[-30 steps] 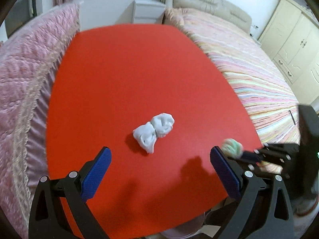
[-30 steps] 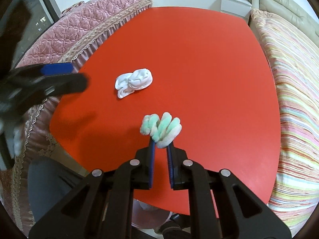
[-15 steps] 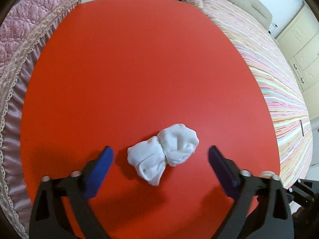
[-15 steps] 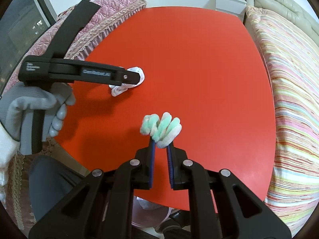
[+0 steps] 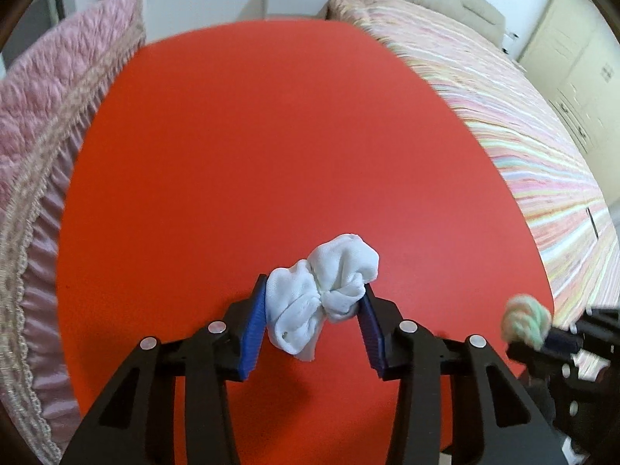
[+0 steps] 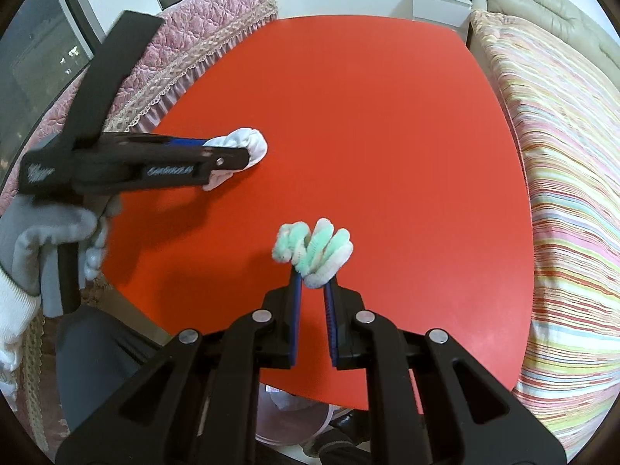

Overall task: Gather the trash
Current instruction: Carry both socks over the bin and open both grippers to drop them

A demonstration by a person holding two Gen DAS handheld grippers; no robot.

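Observation:
A crumpled white cloth wad [image 5: 321, 294] sits between the blue pads of my left gripper [image 5: 314, 312], which is shut on it just over the red table [image 5: 271, 147]. In the right wrist view the wad [image 6: 248, 143] shows at the left gripper's tip. My right gripper [image 6: 313, 286] is shut on a green and white fluffy wad [image 6: 314, 250], held over the table's near edge. That wad also shows in the left wrist view [image 5: 525, 319], at the far right.
A pink quilted cover [image 5: 46, 124] borders the table on the left and a striped bed [image 5: 542, 147] on the right. A pinkish bin [image 6: 294, 422] with something white in it sits under the table's near edge. My gloved hand [image 6: 42, 248] holds the left gripper.
My left gripper came down around the white wad and closed on it. My right gripper has kept hold of the green and white wad, almost still.

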